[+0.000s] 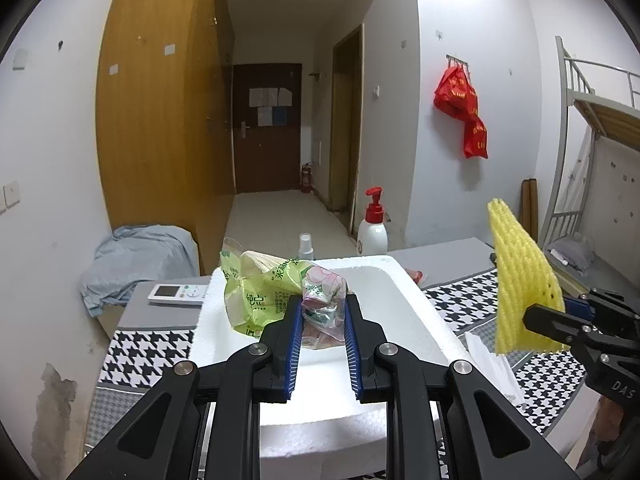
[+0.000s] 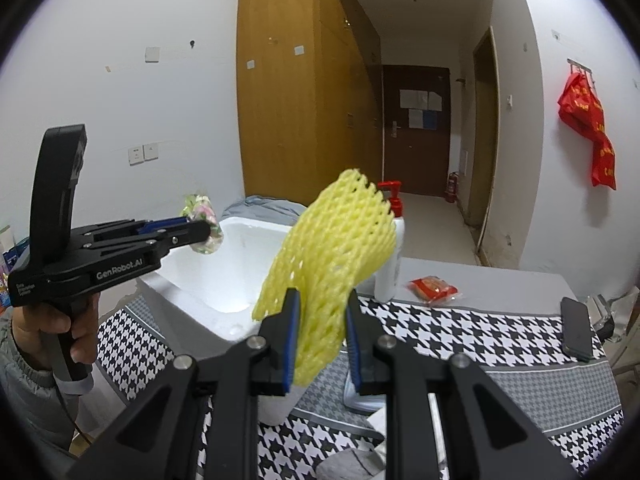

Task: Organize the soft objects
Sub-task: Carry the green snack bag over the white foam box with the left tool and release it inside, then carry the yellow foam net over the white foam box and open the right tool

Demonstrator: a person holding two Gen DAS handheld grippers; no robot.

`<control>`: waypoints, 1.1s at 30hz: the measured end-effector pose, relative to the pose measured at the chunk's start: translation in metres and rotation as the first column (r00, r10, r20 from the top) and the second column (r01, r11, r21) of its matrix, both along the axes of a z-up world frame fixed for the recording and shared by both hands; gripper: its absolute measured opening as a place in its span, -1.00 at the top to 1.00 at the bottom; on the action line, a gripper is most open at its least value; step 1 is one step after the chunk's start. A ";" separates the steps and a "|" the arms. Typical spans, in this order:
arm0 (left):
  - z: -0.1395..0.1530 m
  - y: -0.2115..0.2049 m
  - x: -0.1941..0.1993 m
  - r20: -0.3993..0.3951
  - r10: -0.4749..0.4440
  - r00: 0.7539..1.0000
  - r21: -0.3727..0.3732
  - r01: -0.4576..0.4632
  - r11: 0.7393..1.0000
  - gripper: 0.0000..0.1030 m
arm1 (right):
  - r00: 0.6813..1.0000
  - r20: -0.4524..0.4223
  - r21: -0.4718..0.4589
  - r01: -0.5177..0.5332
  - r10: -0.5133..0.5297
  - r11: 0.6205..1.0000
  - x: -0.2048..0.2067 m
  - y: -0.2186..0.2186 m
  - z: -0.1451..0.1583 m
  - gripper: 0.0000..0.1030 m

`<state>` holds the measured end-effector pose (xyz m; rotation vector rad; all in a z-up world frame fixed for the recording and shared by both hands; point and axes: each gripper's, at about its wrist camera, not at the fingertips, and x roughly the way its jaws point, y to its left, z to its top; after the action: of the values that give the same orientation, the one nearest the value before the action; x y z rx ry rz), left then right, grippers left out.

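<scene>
The right gripper (image 2: pixel 320 340) clamps a yellow foam net sleeve (image 2: pixel 332 256), its long axis rising upward and slightly forward from the gripper. The left gripper (image 1: pixel 322 344) grasps a floral plastic bag (image 1: pixel 322 300) above the white foam box (image 1: pixel 404 300).

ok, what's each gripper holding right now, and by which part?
Left gripper pinches a clear floral-print bag by its lower part, above the white foam box. Right gripper grips the yellow foam net at its bottom end.

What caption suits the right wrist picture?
Right claw grips yellow foam net beside the white foam box.
</scene>
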<state>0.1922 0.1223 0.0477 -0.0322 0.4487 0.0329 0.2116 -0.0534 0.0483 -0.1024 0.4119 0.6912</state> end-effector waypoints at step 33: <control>0.010 0.009 -0.046 0.150 0.188 0.971 0.053 -0.198 0.979 -0.98 | 1.000 0.004 -0.018 0.003 -0.003 1.000 -0.002 0.001 0.002 0.52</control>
<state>0.1466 0.1316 0.0578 -0.0113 0.2982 0.2363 0.2096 -0.0524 0.0500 -0.1203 0.4141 0.6842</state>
